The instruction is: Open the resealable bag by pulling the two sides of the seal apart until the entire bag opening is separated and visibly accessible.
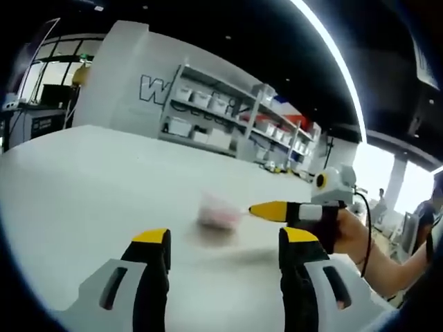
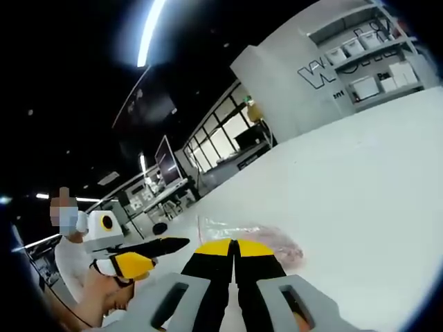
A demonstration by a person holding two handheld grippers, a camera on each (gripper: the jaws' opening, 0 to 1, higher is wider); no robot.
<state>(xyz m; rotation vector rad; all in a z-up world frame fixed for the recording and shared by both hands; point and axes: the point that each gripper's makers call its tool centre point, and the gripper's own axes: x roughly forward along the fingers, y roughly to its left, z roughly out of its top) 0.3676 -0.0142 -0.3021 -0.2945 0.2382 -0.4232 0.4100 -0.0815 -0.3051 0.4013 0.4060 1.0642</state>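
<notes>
The bag (image 2: 252, 238) lies flat on the white table (image 2: 360, 180), clear plastic with pinkish contents. In the right gripper view its long axis runs left to right across the frame, just ahead of the right gripper (image 2: 235, 250), whose jaws are pressed together with no gap; whether they pinch the bag edge cannot be told. In the left gripper view the bag (image 1: 218, 211) appears blurred, well in from the table (image 1: 83, 187) edges. The left gripper (image 1: 225, 242) hovers short of it, jaws apart, nothing between them. The right gripper (image 1: 277, 210) enters from the right, its tip beside the bag. Shelves (image 1: 228, 117) stand beyond the far edge.
</notes>
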